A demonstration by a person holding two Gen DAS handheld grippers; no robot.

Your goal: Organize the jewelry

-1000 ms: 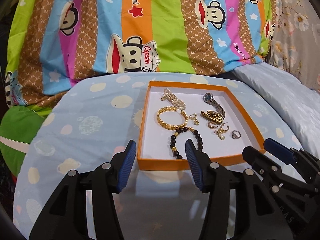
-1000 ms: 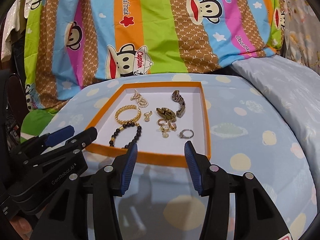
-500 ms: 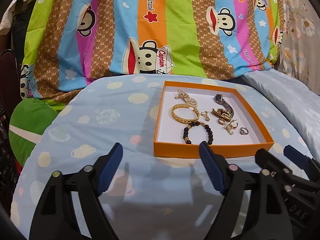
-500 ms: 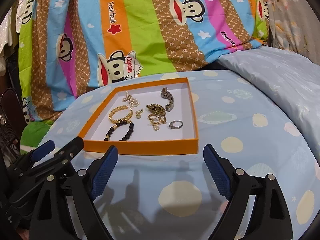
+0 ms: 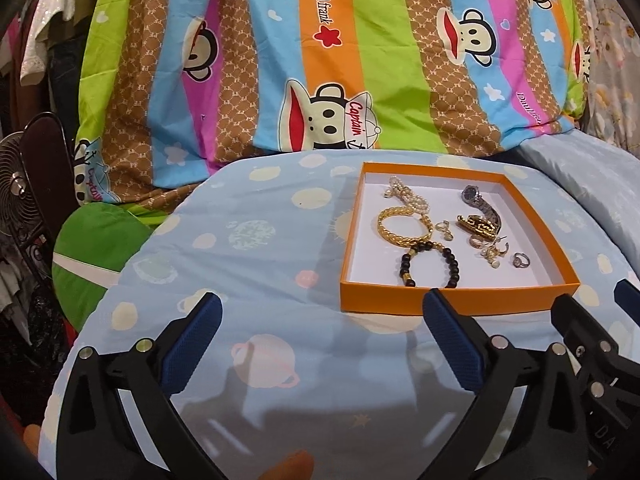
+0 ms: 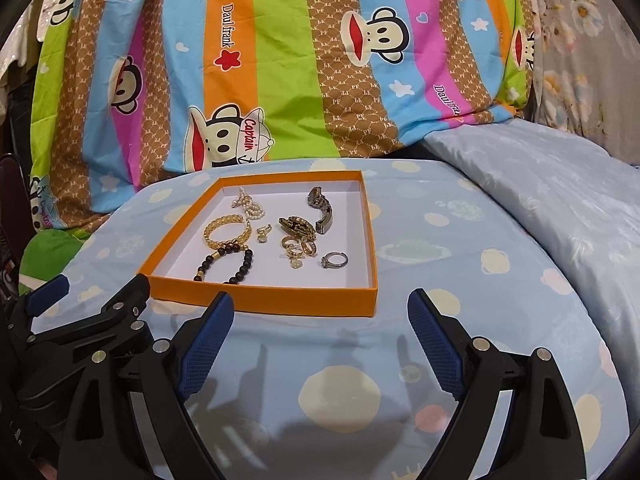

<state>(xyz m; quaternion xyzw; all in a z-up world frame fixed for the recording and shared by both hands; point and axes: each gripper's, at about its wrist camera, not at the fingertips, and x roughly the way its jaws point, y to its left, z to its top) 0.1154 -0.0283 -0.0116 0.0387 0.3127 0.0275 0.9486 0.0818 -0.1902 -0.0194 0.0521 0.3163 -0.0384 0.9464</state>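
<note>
A shallow orange tray (image 5: 456, 304) with a white floor sits on the blue spotted bedding. It holds a gold chain bracelet (image 5: 404, 226), a black bead bracelet (image 5: 430, 262), a pearl piece (image 5: 408, 196), a silver watch (image 5: 480, 204), a gold band (image 5: 478, 224), small earrings (image 5: 494, 250) and a silver ring (image 5: 520, 260). My left gripper (image 5: 322, 300) hovers just before the tray's near left corner; its jaws are opening with nothing between them. My right gripper (image 6: 320, 296) stands open and empty before the tray (image 6: 260, 300), at its near right corner. The ring (image 6: 334, 259) lies nearest it.
A striped cartoon-monkey quilt (image 5: 320, 80) rises behind the tray. A pale blue pillow (image 6: 540, 184) lies to the right, a green cushion (image 5: 100, 240) to the left. A fan (image 5: 20, 188) and hanging clothes stand at the far left.
Both grippers' jaws have spread from about half shut to wide. Both views have tilted up a little, so the tray sits smaller and farther from the fingertips.
</note>
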